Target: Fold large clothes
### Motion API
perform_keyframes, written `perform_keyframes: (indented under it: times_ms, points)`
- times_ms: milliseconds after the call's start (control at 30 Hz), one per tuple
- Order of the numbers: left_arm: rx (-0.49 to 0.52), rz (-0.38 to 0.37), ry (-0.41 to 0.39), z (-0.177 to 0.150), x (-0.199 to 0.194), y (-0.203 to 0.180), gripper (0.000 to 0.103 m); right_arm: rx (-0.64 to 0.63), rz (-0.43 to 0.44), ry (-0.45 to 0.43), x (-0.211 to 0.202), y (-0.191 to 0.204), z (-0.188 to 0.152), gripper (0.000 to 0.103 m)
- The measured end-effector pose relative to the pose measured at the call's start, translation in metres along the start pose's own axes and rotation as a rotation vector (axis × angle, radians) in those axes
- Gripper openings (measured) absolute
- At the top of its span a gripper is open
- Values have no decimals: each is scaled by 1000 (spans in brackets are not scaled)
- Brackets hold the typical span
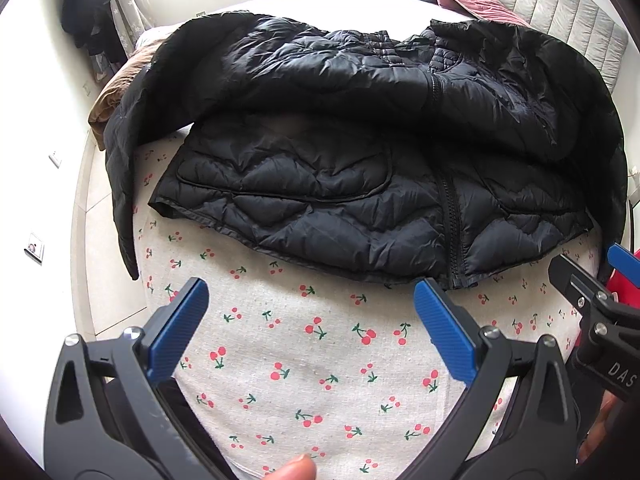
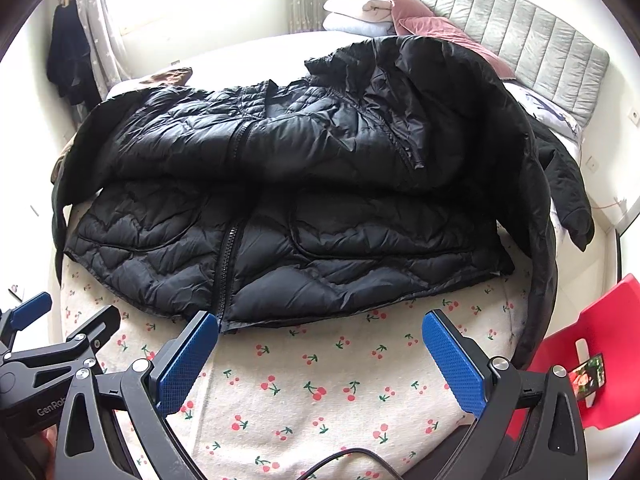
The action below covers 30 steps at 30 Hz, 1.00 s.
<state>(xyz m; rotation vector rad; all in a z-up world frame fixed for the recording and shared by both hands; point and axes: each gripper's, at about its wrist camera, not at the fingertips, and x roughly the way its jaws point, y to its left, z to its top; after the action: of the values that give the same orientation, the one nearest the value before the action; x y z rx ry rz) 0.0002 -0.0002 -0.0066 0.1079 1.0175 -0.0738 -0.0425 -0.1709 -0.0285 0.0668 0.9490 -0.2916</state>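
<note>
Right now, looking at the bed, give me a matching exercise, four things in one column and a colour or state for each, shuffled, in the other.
Things:
1. jacket
2. bedsheet
3. chair
4. left gripper

Descriptions:
A. red, at the bed's right edge
B. black, quilted, zipped, top part folded down over itself
C. open, holding nothing
D. cream with a cherry print

Pairs: 1-B, 2-D, 3-A, 4-C

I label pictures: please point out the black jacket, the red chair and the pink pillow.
black jacket (image 1: 320, 216): left wrist view, quilted front panel.
red chair (image 2: 600, 336): right wrist view, seat surface.
pink pillow (image 2: 436, 24): right wrist view, top face.
</note>
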Motion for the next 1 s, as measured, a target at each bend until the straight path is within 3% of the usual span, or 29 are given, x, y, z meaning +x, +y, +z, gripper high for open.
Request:
perform_keyframes:
  times_ms: [1000]
  points:
    - [3,0,4,-1,1,-2,102,2,5,7,1,0,-2,103]
